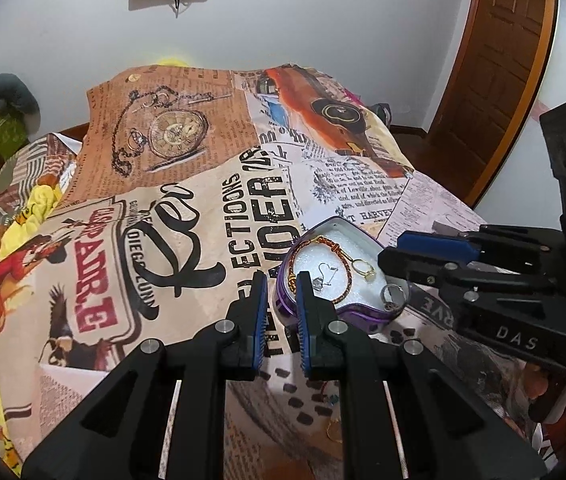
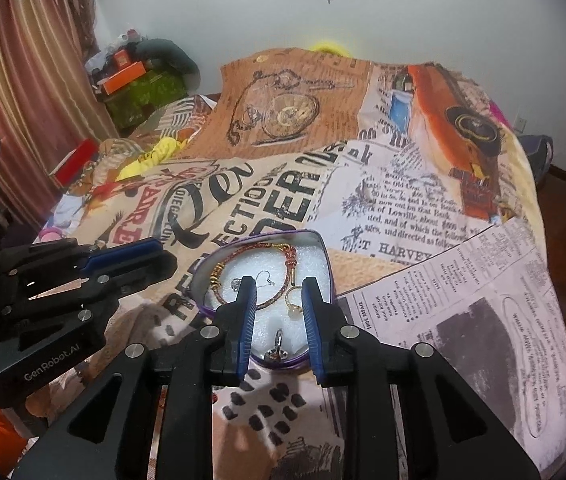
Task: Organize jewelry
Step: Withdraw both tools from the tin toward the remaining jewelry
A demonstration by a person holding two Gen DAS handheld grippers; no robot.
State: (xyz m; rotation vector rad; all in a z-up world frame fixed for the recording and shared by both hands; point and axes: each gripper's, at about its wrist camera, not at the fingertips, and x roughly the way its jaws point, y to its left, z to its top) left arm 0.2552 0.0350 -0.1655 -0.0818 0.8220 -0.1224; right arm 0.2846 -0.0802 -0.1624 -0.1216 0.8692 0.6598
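A purple heart-shaped tin [image 1: 357, 314] [image 2: 325, 252] with white foam lies open on the printed bedspread. In it lie a red-gold braided bracelet [image 1: 325, 242] [image 2: 253, 252], a silver hook earring [image 1: 325, 276] [image 2: 263, 278], a gold ring [image 1: 363, 269] [image 2: 294, 300] and a silver ring [image 1: 393, 296] [image 2: 277, 346] near the tin's rim. My left gripper [image 1: 281, 280] is open and empty at the tin's left edge. My right gripper [image 2: 278, 286] is open and empty over the tin, its fingers on either side of the silver ring; it also shows in the left wrist view [image 1: 407, 248].
The printed bedspread [image 1: 187, 216] [image 2: 423, 240] covers the bed. Small jewelry pieces lie on the cloth near me [image 1: 333, 428]. Boxes and clutter [image 2: 139, 80] stand at the far left by a curtain. A wooden door [image 1: 495, 72] is at the right.
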